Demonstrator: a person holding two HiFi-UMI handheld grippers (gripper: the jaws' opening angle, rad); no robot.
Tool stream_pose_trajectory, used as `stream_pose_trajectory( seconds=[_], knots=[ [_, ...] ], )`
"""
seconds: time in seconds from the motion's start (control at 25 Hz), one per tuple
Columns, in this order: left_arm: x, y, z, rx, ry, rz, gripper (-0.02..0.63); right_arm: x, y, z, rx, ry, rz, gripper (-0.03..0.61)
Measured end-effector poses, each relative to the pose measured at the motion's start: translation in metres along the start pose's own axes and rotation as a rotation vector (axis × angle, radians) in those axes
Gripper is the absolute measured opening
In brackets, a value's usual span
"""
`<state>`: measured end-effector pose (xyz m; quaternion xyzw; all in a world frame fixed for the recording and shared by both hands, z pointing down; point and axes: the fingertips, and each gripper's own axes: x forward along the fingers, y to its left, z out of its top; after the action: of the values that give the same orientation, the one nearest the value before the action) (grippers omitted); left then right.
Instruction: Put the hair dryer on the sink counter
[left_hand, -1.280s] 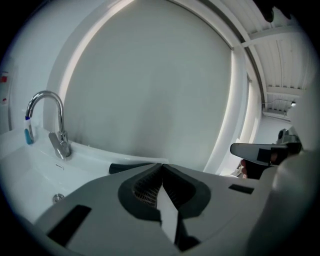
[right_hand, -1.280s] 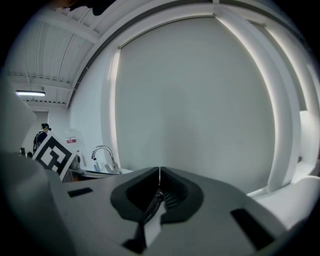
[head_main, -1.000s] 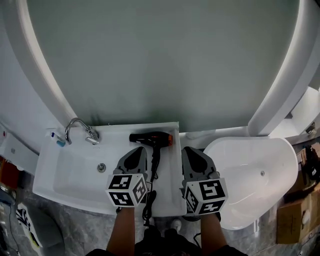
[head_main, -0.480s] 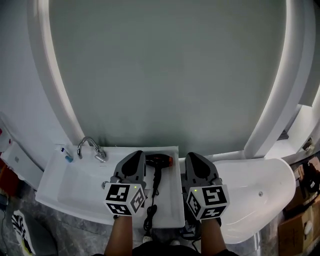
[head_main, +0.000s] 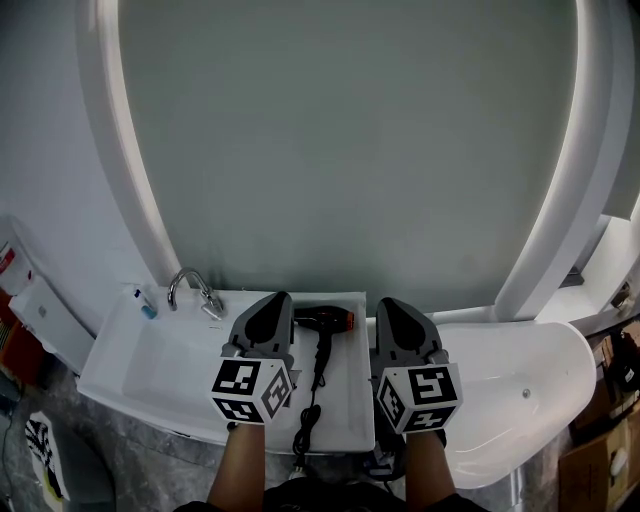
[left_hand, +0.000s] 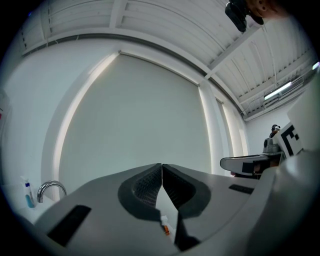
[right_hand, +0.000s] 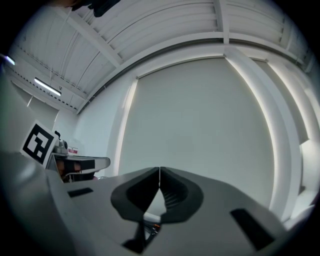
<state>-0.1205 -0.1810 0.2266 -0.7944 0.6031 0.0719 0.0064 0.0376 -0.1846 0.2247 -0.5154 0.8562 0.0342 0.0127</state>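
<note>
Far left: chrome curved faucet (head_main: 195, 288) over white rectangular sink basin (head_main: 120, 365). Left gripper (head_main: 280, 298) has its jaws pressed together and empty, held above the counter. Black hair dryer with orange band (head_main: 322, 320) lies flat on the white sink counter (head_main: 345, 400) between both grippers, touching neither. Right gripper (head_main: 388, 304) is likewise closed on nothing.

Placement looks done; best to back off straight and avoid the black power cord (head_main: 305, 435) drooping over the front edge. The counter is narrow, with the basin left and a white bathtub (head_main: 520, 400) right. Free room is above.
</note>
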Motion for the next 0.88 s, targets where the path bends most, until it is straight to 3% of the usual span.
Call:
stream_pose_trajectory(
  seconds=[0.88],
  knots=[
    [0.006, 0.022, -0.009, -0.025, 0.028, 0.014, 0.012, 0.015, 0.006, -0.005, -0.016, 0.02, -0.009, 0.02]
  ],
)
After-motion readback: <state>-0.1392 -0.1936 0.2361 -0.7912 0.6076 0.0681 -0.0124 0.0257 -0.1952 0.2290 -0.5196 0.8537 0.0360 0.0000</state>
